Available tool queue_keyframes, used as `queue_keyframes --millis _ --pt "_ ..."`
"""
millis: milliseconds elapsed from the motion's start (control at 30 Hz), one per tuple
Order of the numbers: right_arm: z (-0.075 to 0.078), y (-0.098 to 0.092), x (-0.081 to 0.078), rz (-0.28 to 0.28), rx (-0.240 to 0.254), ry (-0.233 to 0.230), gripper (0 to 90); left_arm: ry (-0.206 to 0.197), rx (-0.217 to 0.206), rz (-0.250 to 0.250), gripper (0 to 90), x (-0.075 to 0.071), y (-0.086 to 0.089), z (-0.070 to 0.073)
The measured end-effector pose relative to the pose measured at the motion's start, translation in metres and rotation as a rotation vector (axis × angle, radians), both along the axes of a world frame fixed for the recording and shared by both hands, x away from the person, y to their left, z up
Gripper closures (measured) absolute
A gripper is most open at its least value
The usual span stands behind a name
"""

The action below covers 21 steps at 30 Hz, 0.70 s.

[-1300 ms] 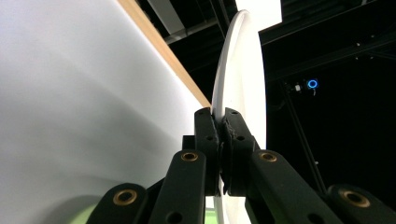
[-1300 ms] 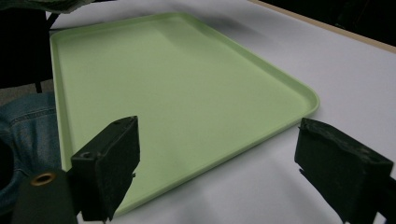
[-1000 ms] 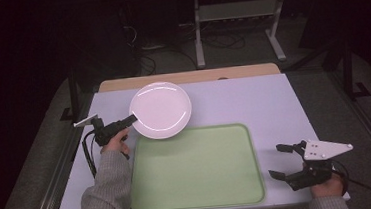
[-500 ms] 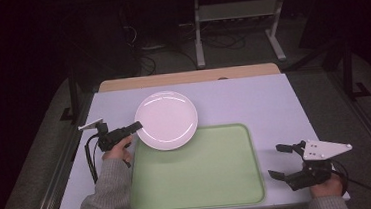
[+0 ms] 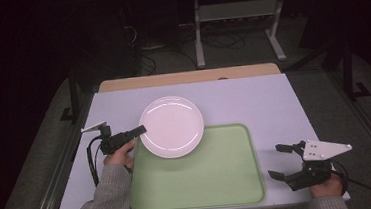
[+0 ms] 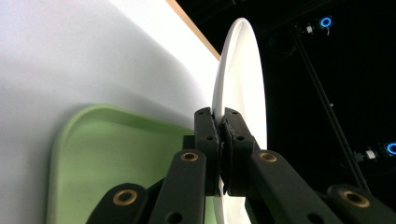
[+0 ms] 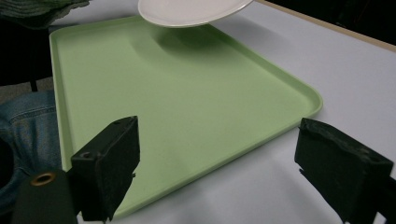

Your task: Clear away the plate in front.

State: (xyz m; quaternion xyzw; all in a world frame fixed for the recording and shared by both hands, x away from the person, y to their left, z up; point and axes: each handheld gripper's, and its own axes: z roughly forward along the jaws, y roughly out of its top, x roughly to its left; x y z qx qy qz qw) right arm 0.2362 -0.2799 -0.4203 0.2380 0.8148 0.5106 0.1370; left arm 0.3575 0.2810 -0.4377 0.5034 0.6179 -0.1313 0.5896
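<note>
Jaws of the left hand-held gripper (image 6: 222, 149) are pinched shut on the rim of the white plate (image 5: 171, 126), which the left gripper view shows edge-on, clamped between the two black pads. In the high view this hand-held gripper sits at the plate's left edge, with the person's left hand (image 5: 119, 154) and grey sleeve just behind it.

Compared with a second ago, the plate has travelled toward the person and a little to the right: it then hung over the bare white tabletop (image 5: 268, 103) beyond the tray, and now its near edge overlaps the far left corner of the green tray (image 5: 205, 183). The right gripper view shows the plate held clear of the tray, with its shadow falling on the green surface below, so it is carried and not yet set down.

The right hand-held gripper (image 5: 291, 164) has not shifted over that second. It rests on the tabletop just off the tray's right edge, jaws spread wide with nothing between them, and the right gripper view looks across the bare tray between those open jaws.

Judging from this drift, the plate is being brought onto the tray, and the carry looks roughly half done. What remains is to move the plate further over the tray, lower it flat and release the rim.
</note>
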Motion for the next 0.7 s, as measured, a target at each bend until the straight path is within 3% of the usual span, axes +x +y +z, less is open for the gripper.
queue_keyframes --millis 267,700 --pt "0.0 0.0 0.0 -0.001 -0.001 -0.002 13.2 -0.004 0.017 -0.046 86.9 -0.009 -0.006 -0.001" --pt "0.0 0.0 0.0 -0.001 0.0 -0.002 13.2 -0.008 0.028 -0.076 86.8 -0.018 -0.021 -0.004"
